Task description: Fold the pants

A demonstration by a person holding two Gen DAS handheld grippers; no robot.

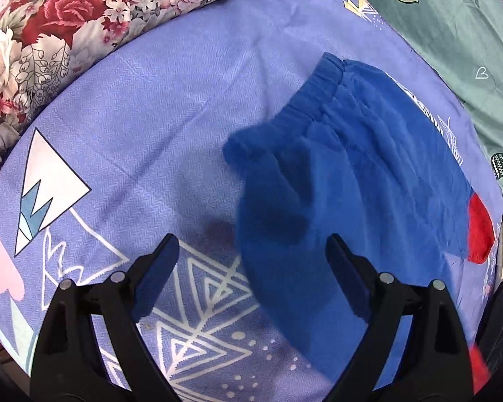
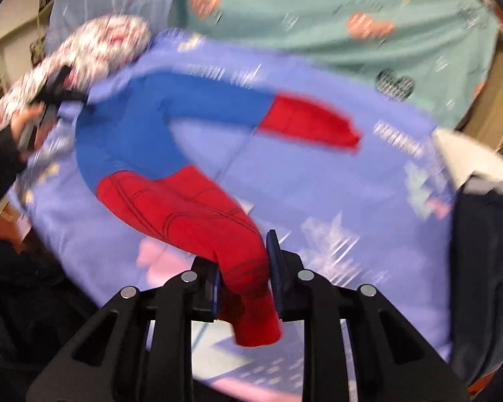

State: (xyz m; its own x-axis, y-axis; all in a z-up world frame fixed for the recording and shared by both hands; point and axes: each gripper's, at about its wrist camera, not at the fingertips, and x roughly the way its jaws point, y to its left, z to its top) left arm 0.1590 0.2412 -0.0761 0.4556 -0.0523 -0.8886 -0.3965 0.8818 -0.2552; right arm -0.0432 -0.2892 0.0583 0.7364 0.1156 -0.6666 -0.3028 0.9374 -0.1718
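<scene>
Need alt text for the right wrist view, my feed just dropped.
The right hand-held gripper is shut on the red cuff of one leg of the blue and red pants, which lie spread on a lilac patterned sheet. The picture is motion-blurred; the other red cuff lies farther off, and a floral quilt is at upper left.

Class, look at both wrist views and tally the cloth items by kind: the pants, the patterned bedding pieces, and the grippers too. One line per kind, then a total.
Pants, blue with red legs: 1
Bedding pieces: 3 (purple sheet, floral quilt, green cover)
Grippers: 2 (left gripper, right gripper)
Total: 6
</scene>
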